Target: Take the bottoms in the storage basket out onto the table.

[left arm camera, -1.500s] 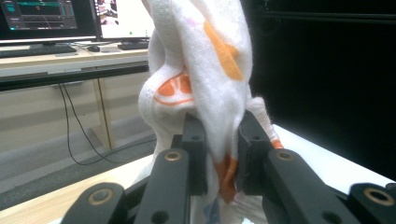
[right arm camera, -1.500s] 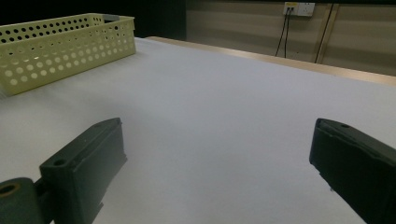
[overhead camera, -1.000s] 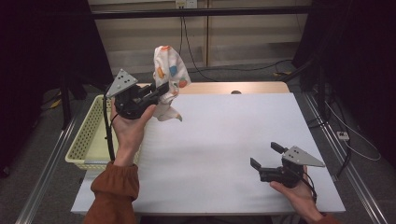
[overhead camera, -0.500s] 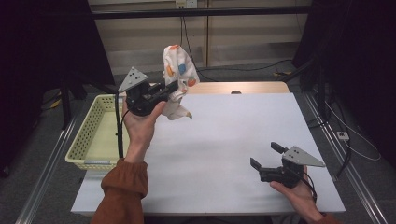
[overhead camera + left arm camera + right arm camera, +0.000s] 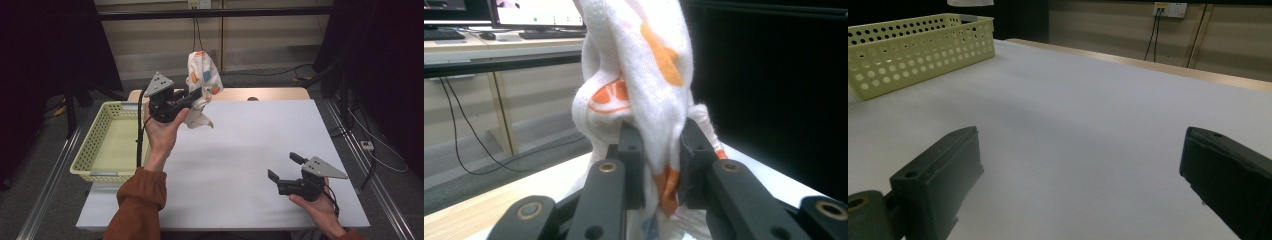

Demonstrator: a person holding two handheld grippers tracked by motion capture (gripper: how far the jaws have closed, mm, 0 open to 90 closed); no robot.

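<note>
Going left to right: a pale yellow perforated basket (image 5: 107,145) sits at the table's left edge, and just beside it the left gripper (image 5: 197,97) is held up off the white table (image 5: 250,150) with its jaws pinched tight on a white cloth with orange and blue prints (image 5: 202,75), which bunches above the jaws and dangles below them. I can't make out any readable writing or brand on the cloth or basket. Over at the near right, the right gripper (image 5: 282,167) hovers low over the table, jaws spread wide with nothing between them.
</note>
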